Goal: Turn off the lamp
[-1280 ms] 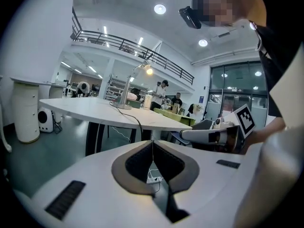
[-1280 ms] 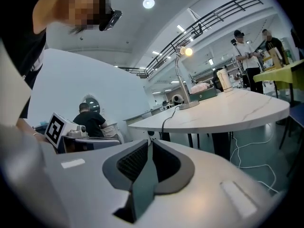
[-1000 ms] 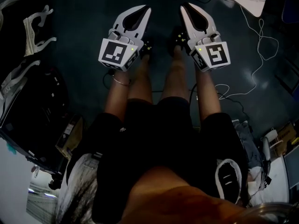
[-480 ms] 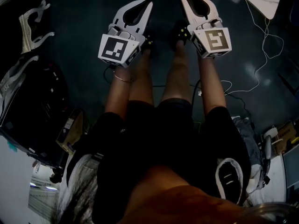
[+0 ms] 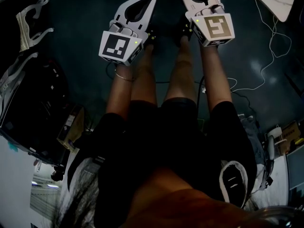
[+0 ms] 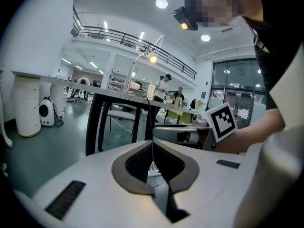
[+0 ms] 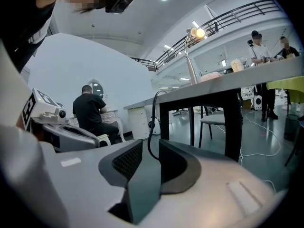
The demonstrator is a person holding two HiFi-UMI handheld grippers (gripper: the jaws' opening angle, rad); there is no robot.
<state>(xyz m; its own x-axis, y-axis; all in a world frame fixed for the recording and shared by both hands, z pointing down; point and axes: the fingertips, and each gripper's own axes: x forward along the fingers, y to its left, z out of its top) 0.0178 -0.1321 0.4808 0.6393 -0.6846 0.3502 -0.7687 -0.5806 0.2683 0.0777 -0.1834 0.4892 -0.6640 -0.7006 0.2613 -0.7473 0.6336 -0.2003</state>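
Open hall, mezzanine rail and ceiling spots behind; both grippers held low, looking up at the work table. Lamp point(image 7: 196, 32) is lit, standing on the black-legged table point(image 7: 228, 87) at its far part, head on a thin curved neck; well apart from both grippers and higher than them. Base and switch are too small to make out from any view. A dark cable point(image 7: 151, 127) hangs from the table edge; I cannot tell whether it is the lamp's, or whether it carries an inline switch. Judgement on handling: light fixture, springy neck, head probably warm, likely to rock or slide if pushed off-centre. I would not grab the neck or head. A switch on the base wants a short straight press from one blunt tip, pushing down into the table so the lamp cannot skate. A cord switch wants a pinch across its body with the cord left slack. Left gripper point(image 6: 153, 142): tips pressed together, nothing between them, so a ready-made poking tool. Right gripper point(image 7: 150, 144): jaws have just been opening and stand spread, with only the distant cable showing through the gap. Head view shows only dark floor point(image 5: 85, 42) and my operator's legs, no lamp.
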